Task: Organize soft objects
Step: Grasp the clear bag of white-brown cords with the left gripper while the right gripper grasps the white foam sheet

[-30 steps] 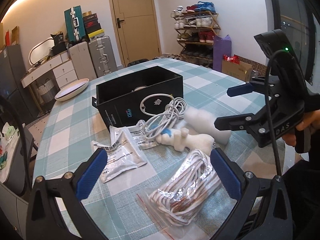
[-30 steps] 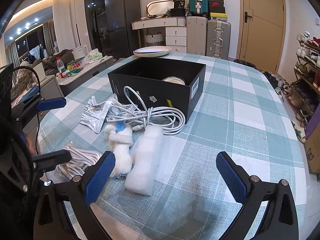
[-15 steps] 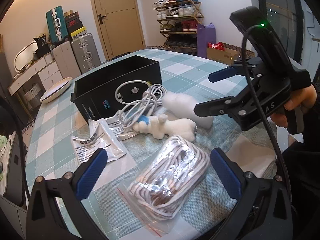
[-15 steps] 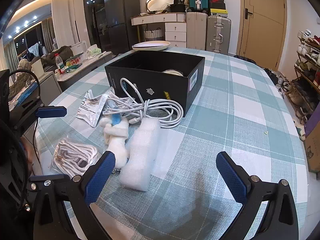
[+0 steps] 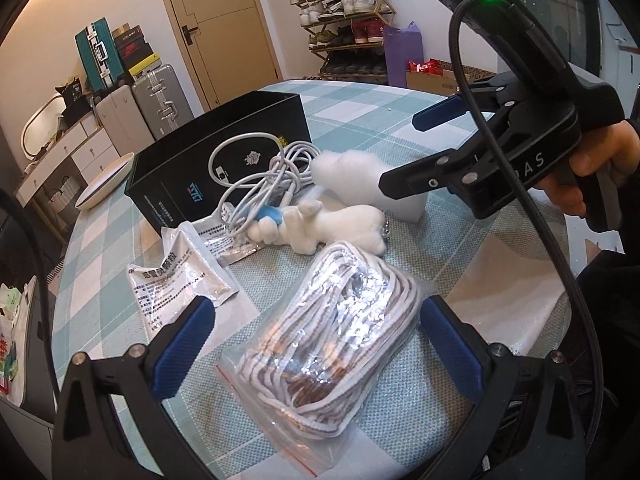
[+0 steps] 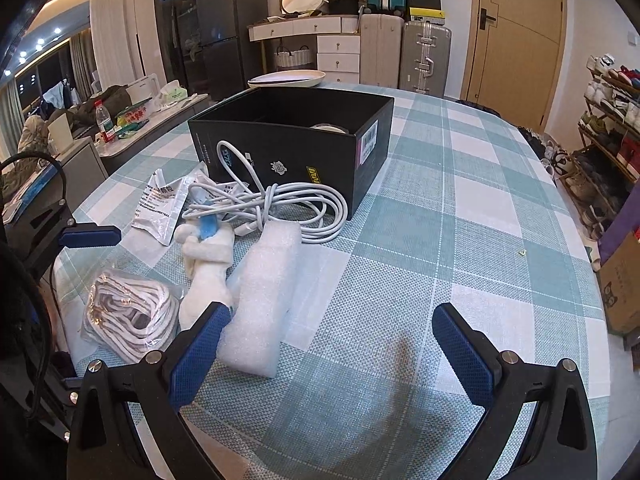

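Note:
A clear bag of striped cord (image 5: 326,342) (image 6: 128,314) lies between the wide-apart fingers of my left gripper (image 5: 316,344), which is open and holds nothing. Behind the bag rest a white plush toy (image 5: 320,224) (image 6: 206,264), a white foam block (image 5: 360,172) (image 6: 266,292), a coiled white cable (image 5: 264,184) (image 6: 288,208) and foil sachets (image 5: 176,280) (image 6: 160,208). An open black box (image 5: 224,164) (image 6: 288,140) stands behind them. My right gripper (image 6: 330,354) is open; its left fingertip sits beside the foam block's near end.
The items lie on a round table with a teal checked cloth (image 6: 460,240). A white plate (image 6: 286,78) lies beyond the box. The right gripper's body (image 5: 512,128), held by a hand, hangs over the table's right side. Suitcases, drawers and a shoe rack stand around the room.
My left gripper has come closer and lower, so the cord bag now lies between its fingers. The right gripper has drifted slightly nearer the foam block. Both stayed open.

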